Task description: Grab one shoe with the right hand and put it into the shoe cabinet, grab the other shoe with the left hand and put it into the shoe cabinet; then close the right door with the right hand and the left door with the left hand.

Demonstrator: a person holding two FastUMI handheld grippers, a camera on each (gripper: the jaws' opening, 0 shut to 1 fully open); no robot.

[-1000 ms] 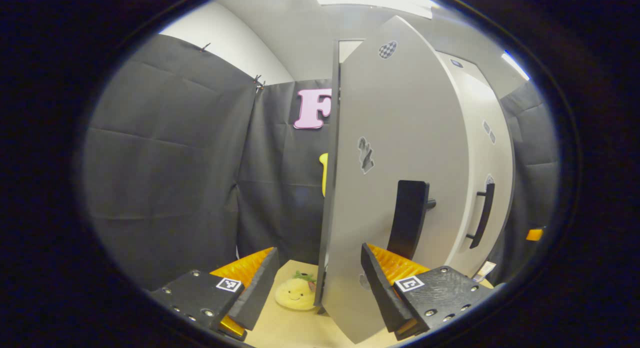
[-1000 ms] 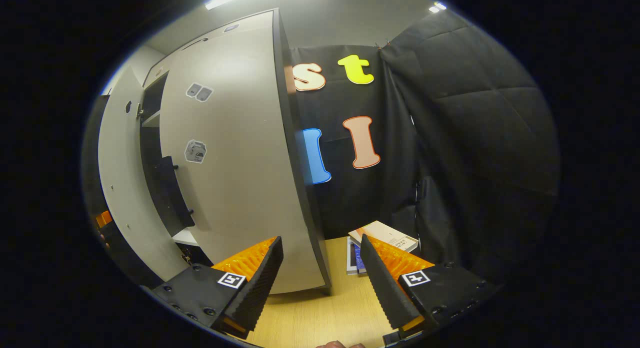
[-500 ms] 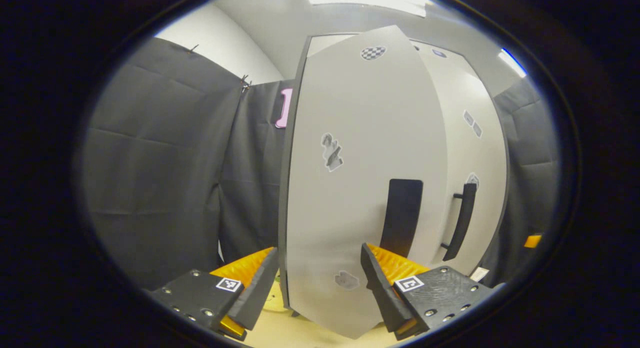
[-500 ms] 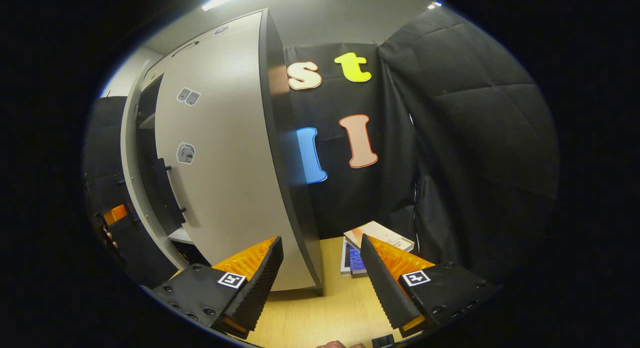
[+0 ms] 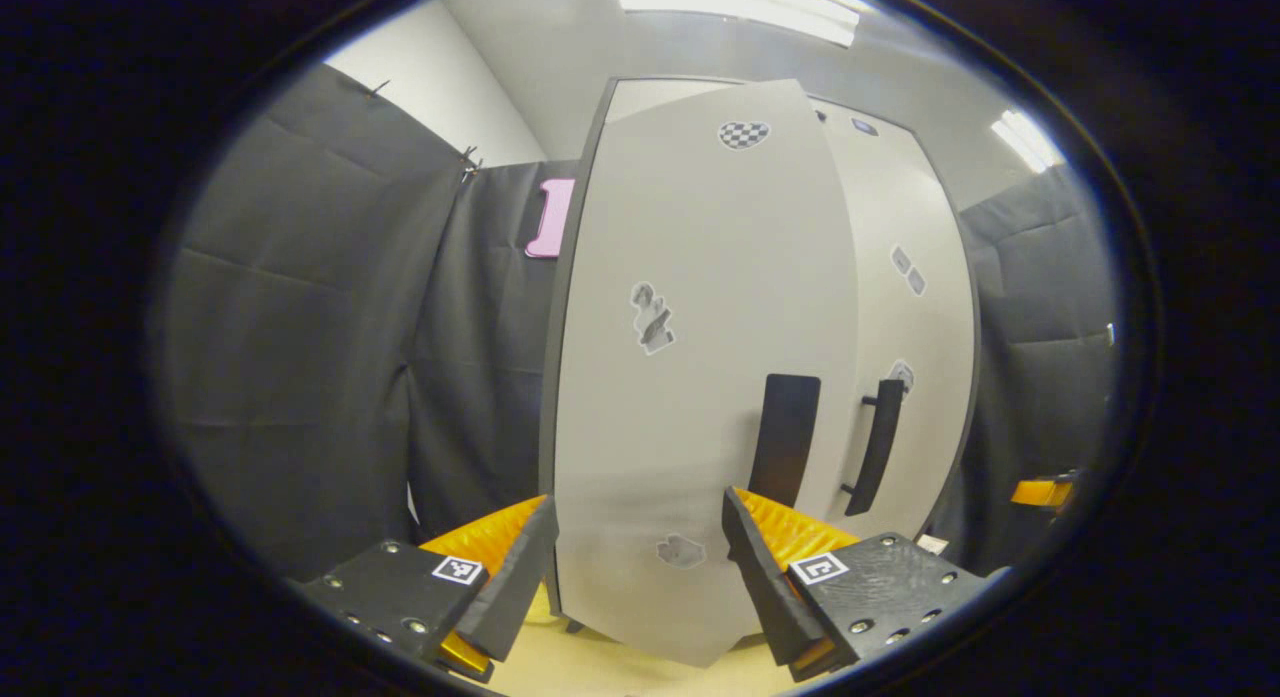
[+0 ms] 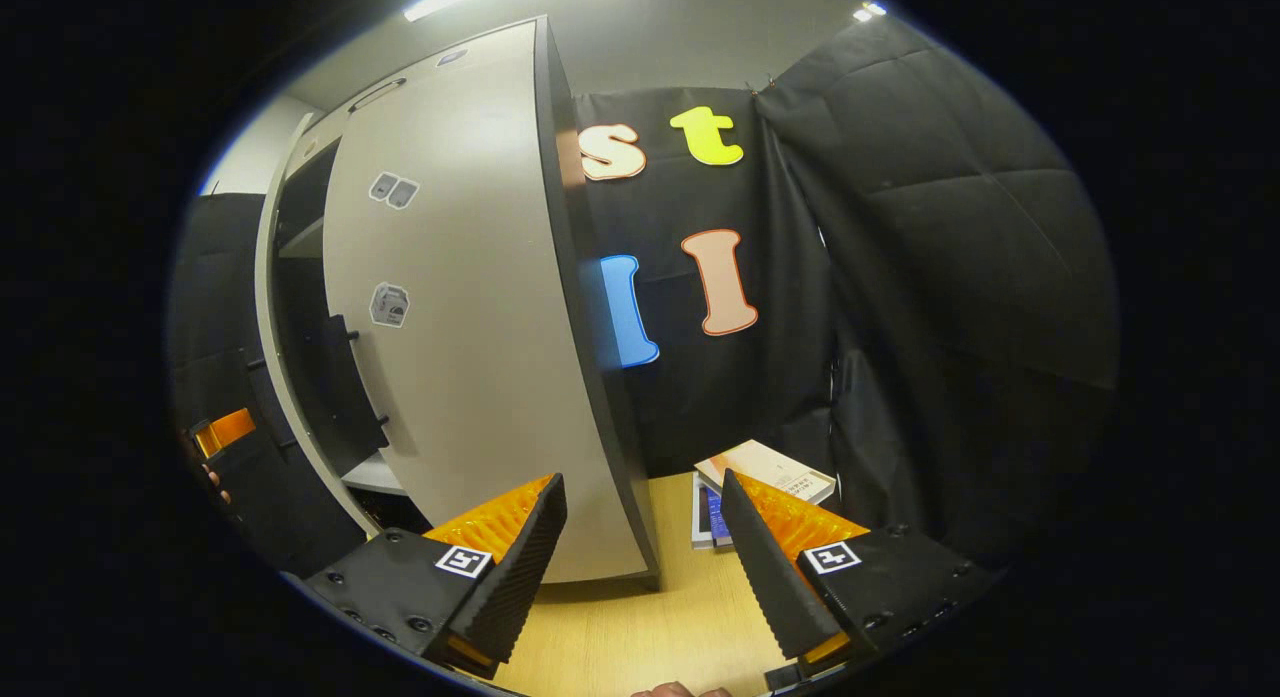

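Observation:
The grey shoe cabinet stands upright on a wooden table. In the left gripper view its left door (image 5: 690, 377) faces me, swung almost flat against the cabinet, with a black handle (image 5: 783, 437). The right door (image 5: 920, 327) lies shut beside it with its own handle (image 5: 878, 445). My left gripper (image 5: 635, 577) is open just in front of the left door's lower part, holding nothing. In the right gripper view the right door (image 6: 470, 327) is close on the left, and a narrow dark gap separates it from the left door's edge (image 6: 262, 307). My right gripper (image 6: 640, 567) is open and empty over the table.
A stack of books (image 6: 765, 475) lies on the table (image 6: 620, 637) by the cabinet's right side. Black cloth walls close in on both sides. The other gripper shows as an orange part at the far right (image 5: 1040, 492) and the far left (image 6: 222, 429).
The left door has swung further toward the cabinet, covering the yellow plush toy and most of the wall behind. The right gripper has barely shifted.

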